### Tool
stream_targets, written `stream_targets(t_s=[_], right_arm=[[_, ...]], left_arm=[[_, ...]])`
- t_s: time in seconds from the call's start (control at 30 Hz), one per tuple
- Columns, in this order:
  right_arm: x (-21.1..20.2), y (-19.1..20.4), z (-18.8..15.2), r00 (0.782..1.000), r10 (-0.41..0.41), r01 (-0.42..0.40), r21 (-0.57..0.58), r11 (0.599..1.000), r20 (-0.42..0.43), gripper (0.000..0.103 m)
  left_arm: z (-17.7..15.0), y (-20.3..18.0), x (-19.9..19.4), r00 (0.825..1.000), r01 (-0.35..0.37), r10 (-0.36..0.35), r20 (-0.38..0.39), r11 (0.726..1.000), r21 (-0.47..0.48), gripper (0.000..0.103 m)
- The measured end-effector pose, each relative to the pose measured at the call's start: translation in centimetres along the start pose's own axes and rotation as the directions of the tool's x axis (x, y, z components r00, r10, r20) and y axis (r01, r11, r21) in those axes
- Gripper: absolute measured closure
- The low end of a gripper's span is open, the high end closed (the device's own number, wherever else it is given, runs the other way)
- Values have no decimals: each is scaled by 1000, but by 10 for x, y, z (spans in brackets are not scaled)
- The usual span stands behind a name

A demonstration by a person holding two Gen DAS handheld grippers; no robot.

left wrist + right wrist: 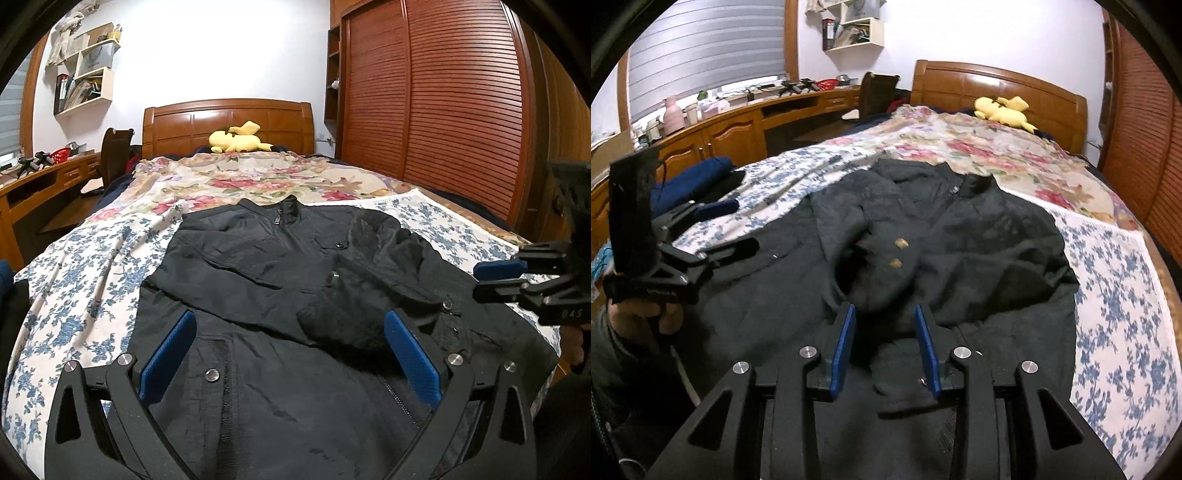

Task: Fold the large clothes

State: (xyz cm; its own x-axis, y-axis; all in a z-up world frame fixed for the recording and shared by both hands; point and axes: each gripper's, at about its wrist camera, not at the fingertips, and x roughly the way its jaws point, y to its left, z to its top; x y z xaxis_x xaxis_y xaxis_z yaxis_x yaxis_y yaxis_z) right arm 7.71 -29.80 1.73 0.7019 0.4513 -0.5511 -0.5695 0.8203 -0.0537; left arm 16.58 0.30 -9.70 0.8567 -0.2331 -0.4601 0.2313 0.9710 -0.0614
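On the bed (92, 266), black jacket (280, 280) sleeves crossed; left gripper (291, 350) and right gripper (886, 343) hover unclenched, empty. Pinch both hem corners evenly.

So there's a black jacket (295, 295) spread out on the bed (74, 288), collar pointing toward the headboard (229, 122), both sleeves folded in across the chest. The left gripper (290, 336) hangs over the jacket's lower half with its blue pads wide apart, nothing between them. The right gripper (484, 280) pokes in near the bed's right edge, fingers nearly together. Yellow plush (240, 142) sits up by the headboard.
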Motion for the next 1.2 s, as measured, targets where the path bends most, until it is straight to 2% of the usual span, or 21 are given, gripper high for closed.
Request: stream_targets(t_s=[0.5, 0.7, 0.83, 0.97, 1.1, 1.13, 1.17, 1.2], right_arm=[[39, -27, -18, 996, -82, 83, 82, 993, -19, 68], [30, -25, -20, 997, -81, 81, 83, 993, -14, 68], [25, -38, -27, 996, -88, 87, 110, 990, -1, 68], [17, -42, -33, 995, -98, 97, 119, 988, 2, 68], [10, -43, -38, 995, -101, 100, 111, 989, 4, 68], [9, -45, -39, 995, -101, 99, 110, 989, 5, 68], [7, -45, -40, 995, -100, 99, 110, 989, 5, 68], [6, -46, -41, 995, -100, 99, 111, 989, 4, 68]], left_arm=[[-6, -43, 24, 997, 18, -11, -73, 996, 90, 1], [8, -71, 31, 993, 59, -47, -106, 992, 114, 7], [15, -92, 42, 987, 89, -68, -146, 986, 138, 17], [17, -110, 58, 981, 74, -39, -192, 982, 175, 20], [12, -117, 74, 971, 21, 34, -238, 974, 224, 20], [11, -115, 78, 968, 9, 50, -247, 973, 232, 28], [9, -113, 80, 964, -1, 64, -259, 971, 238, 44], [8, -110, 82, 958, -1, 68, -278, 973, 233, 53]])
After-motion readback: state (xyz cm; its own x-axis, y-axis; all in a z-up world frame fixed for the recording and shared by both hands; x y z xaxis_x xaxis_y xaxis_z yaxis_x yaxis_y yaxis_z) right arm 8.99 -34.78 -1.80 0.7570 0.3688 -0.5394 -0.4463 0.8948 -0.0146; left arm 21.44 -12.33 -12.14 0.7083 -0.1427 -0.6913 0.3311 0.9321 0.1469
